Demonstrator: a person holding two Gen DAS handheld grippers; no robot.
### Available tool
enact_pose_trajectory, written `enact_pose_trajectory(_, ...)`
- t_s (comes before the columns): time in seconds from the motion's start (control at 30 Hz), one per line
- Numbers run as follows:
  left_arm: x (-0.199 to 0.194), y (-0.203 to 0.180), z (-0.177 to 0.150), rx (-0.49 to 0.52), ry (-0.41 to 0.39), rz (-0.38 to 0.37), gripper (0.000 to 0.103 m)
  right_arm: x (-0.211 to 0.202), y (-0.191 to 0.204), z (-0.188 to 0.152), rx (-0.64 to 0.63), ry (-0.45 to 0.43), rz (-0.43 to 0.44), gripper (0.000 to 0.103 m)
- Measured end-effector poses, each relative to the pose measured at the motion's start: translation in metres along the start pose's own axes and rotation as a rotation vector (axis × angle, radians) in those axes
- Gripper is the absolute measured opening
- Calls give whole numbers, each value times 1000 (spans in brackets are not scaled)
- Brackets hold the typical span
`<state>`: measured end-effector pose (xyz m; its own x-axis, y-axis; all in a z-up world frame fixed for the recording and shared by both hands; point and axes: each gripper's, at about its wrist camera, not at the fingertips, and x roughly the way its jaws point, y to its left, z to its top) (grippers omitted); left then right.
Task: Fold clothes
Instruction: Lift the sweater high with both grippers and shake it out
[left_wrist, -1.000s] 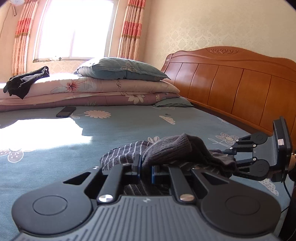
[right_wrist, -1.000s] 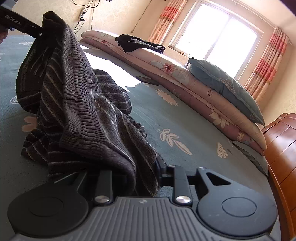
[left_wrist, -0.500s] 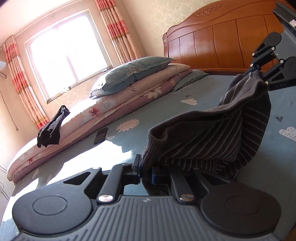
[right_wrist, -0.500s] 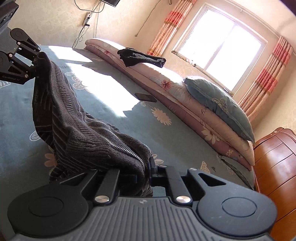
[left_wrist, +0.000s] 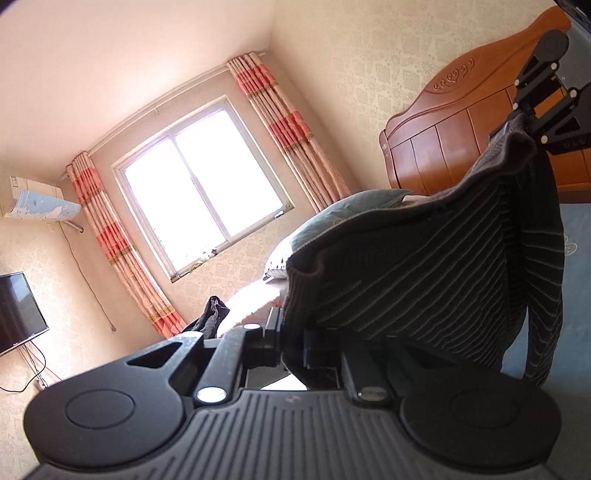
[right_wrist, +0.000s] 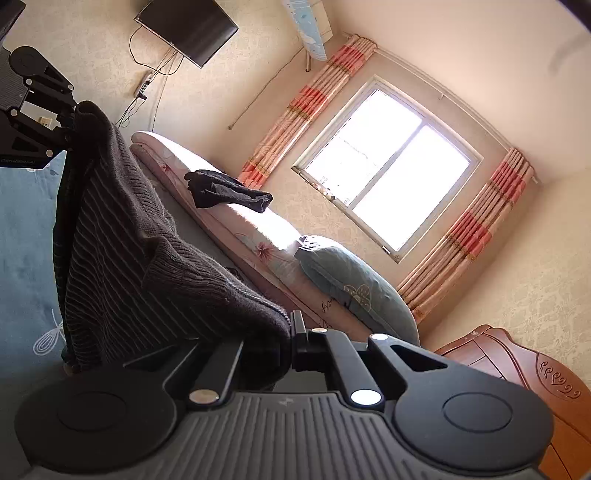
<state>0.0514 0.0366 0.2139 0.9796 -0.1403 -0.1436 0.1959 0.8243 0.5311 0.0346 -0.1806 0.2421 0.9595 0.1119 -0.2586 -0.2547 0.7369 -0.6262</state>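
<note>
The dark grey ribbed knit sweater with thin pale stripes (left_wrist: 424, 280) hung in the air between the two tools, clear of the blue flower-printed bed sheet (right_wrist: 26, 236) below it. The left tool (left_wrist: 291, 343) was clamped tight on one end of the knit's thick edge, and the right tool (right_wrist: 288, 347) was closed just as firmly on the other end; in the left wrist view the right tool sat at about one o'clock, and in the right wrist view the left tool sat at about ten o'clock. The edge sagged between them and the body drooped in loose folds. This looked like the lift-and-spread step, the garment held up by two points. The next move probably called for drawing the tools apart to take out the sag, then lowering the sweater flat onto the sheet without letting the hanging part bunch under itself.
</note>
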Motion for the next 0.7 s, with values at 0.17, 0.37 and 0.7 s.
enact_pose_trajectory(0.17, -9, 6, 34, 47, -45, 85, 7, -10, -23, 25, 9, 16, -42, 5)
enact_pose_trajectory(0.37, -9, 9, 61, 42, -10, 69, 6, -27, -38, 48, -7, -12, -101, 5)
enact_pose_trajectory(0.7, -29, 30, 91, -33, -97, 159, 5, -59, -61, 88, -29, -78, -211, 5)
